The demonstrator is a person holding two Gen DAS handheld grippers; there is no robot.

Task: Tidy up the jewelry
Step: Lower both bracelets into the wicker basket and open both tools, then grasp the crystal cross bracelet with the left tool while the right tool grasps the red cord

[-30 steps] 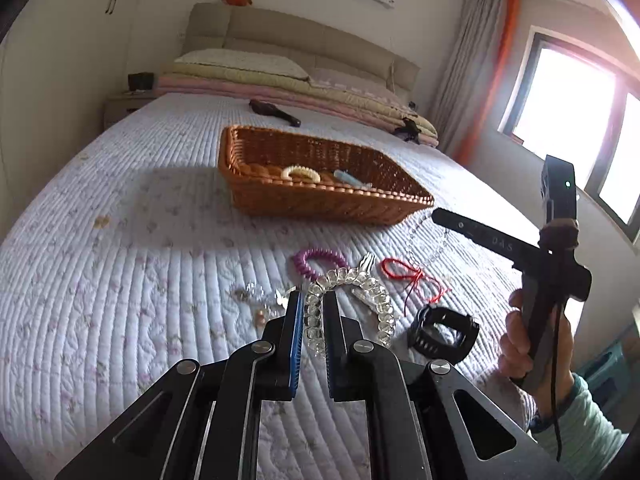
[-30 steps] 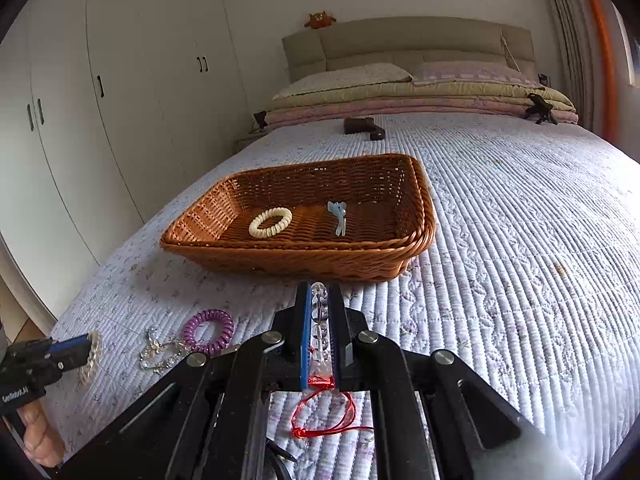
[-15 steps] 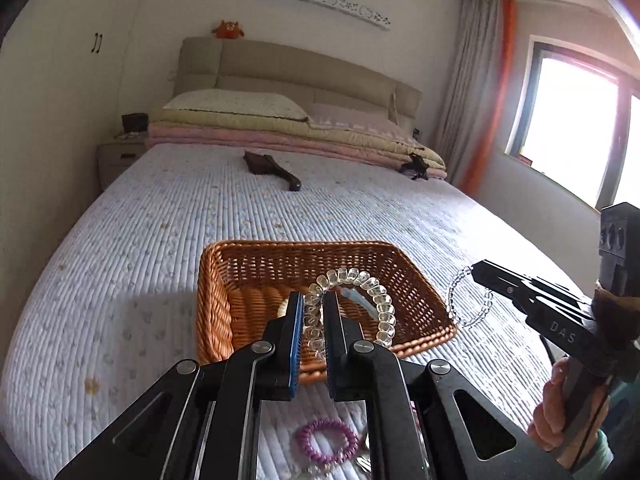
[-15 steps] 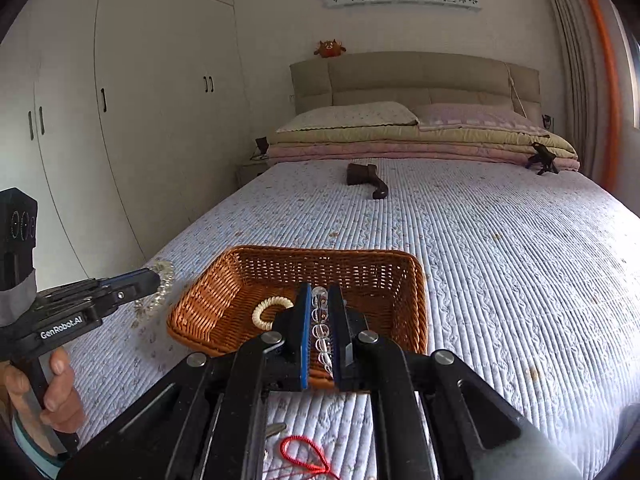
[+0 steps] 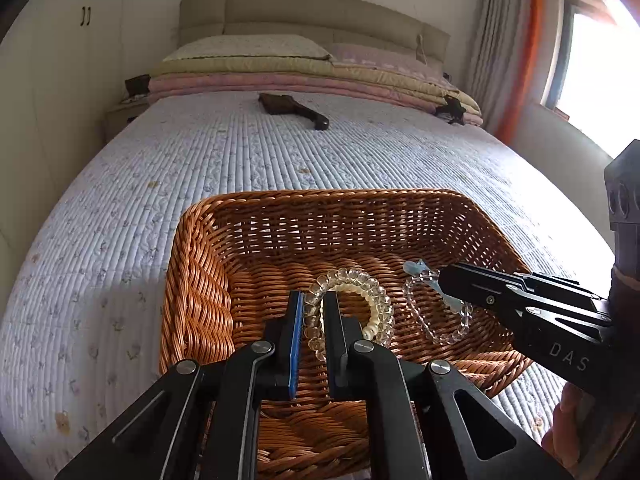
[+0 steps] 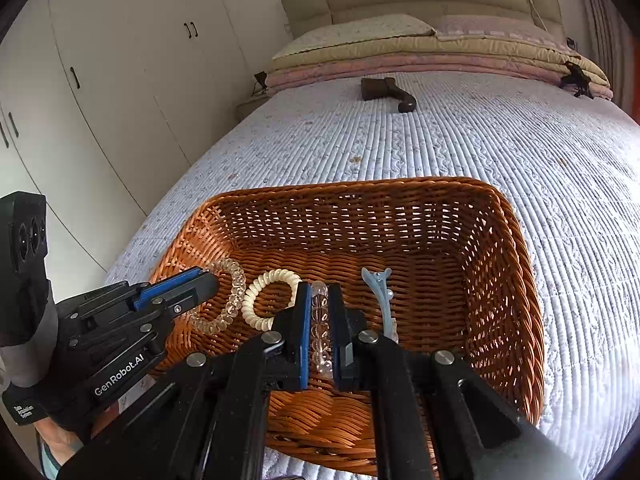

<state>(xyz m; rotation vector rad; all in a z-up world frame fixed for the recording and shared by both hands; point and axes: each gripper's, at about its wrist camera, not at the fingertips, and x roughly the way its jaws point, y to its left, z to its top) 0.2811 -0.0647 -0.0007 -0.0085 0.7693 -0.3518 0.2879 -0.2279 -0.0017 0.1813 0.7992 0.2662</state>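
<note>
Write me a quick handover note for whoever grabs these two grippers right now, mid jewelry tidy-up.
Left gripper: shut on the clear coil bracelet, held over the wicker basket.
Right gripper: shut on the clear bead bracelet, also over the basket.
Already in the basket: cream coil hair tie and blue hair clip.
Done: both bracelets carried to the basket.
Left: open both grippers to drop the bracelets in. No other loose jewelry shows in either view right now, so check the bedspread near you for more.
</note>
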